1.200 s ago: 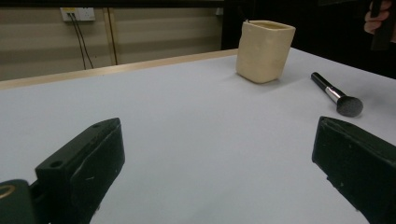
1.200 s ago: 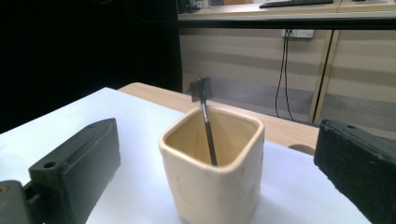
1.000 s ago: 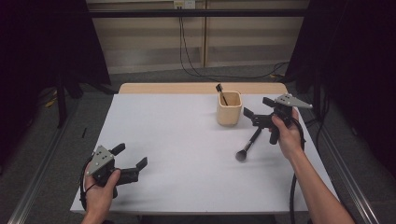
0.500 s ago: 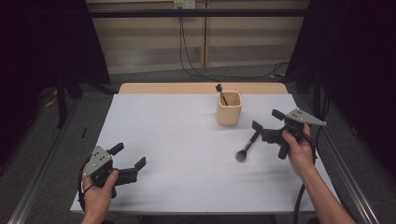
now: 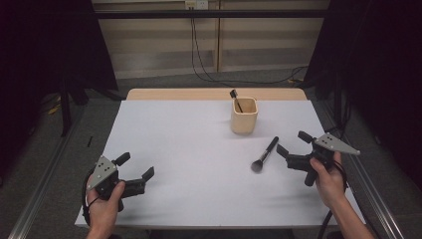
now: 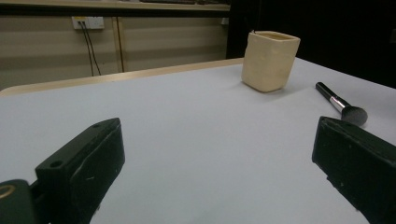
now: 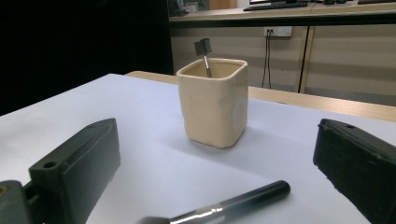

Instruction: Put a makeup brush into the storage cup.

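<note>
We hold the right gripper (image 5: 292,148) with its jaws spread apart and gripping nothing, just right of the makeup brush (image 5: 265,153). The brush lies flat on the white table (image 5: 189,144), clear of both jaws, in front of the cream cup (image 5: 244,115) and slightly to its right, handle end towards the cup and bristle head away from it. In the right gripper view the brush handle (image 7: 233,203) lies between the jaws. A second, smaller brush (image 5: 235,98) stands inside the cup. Our left gripper (image 5: 135,166) rests well apart from the cup, at the near left corner, jaws likewise apart and unloaded.
</note>
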`<move>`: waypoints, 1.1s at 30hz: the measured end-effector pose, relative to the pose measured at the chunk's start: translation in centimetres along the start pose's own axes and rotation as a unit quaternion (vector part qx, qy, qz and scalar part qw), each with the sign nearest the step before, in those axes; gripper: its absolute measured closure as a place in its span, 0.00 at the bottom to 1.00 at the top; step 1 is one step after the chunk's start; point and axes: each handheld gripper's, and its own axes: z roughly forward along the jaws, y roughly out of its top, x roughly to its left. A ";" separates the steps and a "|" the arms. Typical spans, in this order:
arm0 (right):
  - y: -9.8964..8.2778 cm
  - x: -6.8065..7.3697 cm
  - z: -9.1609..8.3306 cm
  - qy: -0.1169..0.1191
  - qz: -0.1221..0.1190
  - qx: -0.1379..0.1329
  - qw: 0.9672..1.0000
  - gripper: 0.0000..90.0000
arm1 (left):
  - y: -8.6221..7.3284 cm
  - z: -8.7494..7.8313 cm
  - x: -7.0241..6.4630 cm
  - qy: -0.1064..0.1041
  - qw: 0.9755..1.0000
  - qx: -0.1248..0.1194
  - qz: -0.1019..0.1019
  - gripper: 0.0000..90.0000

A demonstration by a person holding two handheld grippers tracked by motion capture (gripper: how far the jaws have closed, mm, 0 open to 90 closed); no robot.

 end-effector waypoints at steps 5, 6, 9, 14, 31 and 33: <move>-0.7 0.6 -1.4 -0.005 -0.004 0.003 1.000 0.00 | 0.1 -0.1 0.0 0.001 1.000 -0.005 -0.002 0.03; -0.9 0.7 -1.7 -0.004 -0.003 0.004 1.000 0.00 | 0.1 -0.2 0.0 0.000 1.000 -0.003 0.000 0.03; -1.6 1.1 -2.4 -0.002 -0.002 0.014 1.000 0.00 | 0.1 -0.3 -0.1 -0.001 1.000 -0.004 0.002 0.03; -2.3 1.9 -4.0 -0.012 0.003 0.014 1.000 0.00 | 0.1 -0.2 -0.5 -0.009 1.000 0.000 0.008 0.03; -3.7 1.6 -6.0 -0.014 0.006 0.016 1.000 0.00 | 0.3 -0.3 -0.8 -0.012 1.000 0.003 0.010 0.03; -3.6 1.6 -5.9 -0.013 0.009 0.012 1.000 0.00 | 0.1 -0.3 -0.6 -0.011 1.000 0.006 0.009 0.03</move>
